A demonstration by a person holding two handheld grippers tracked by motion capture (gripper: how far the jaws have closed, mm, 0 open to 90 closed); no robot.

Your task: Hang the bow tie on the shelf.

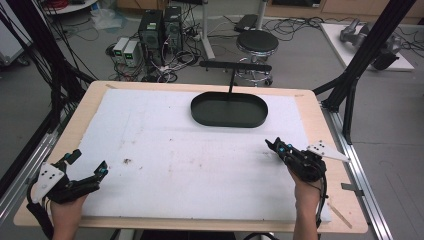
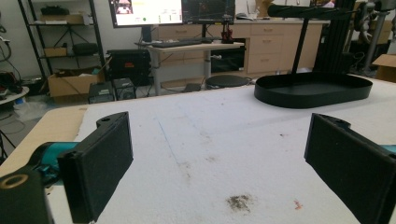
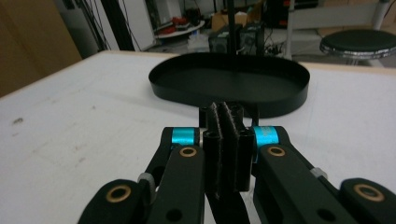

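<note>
Jaws first: the left gripper [image 1: 89,163] has its two black pads spread wide apart w/ nothing between them; in the left gripper view the same left gripper [image 2: 219,158] shows bare white sheet in the gap. The right gripper [image 1: 270,144] has its jaws pressed flat together, pad against pad, gripping nothing, and in the right gripper view the right gripper [image 3: 226,116] shows the closed pads standing upright btwn two teal rollers.

Each gripper is held by a hand: left hand [image 1: 67,207] at the near left corner of the table, right hand [image 1: 306,187] near the right edge (forearms enter from the bottom). A grey three-cornered plate tops each gripper, and a cable trails down from the right one.

Both grippers sit just over the white foam sheet [image 1: 165,150], which covers most of the wooden table [image 1: 310,107]. The sheet carries small dark smudges [image 2: 239,202] ahead of the left gripper.

Farther out, a black oval tray [image 1: 229,110] lies on the far centre of the sheet, well apart from the left gripper and nearer the right one, straight ahead of its closed jaws. A thin black post rises from behind the tray to a horizontal bar [image 1: 235,65].

Beyond the table: a black stool [image 1: 257,43], computer towers [image 1: 160,27] and loose cables on the floor.
</note>
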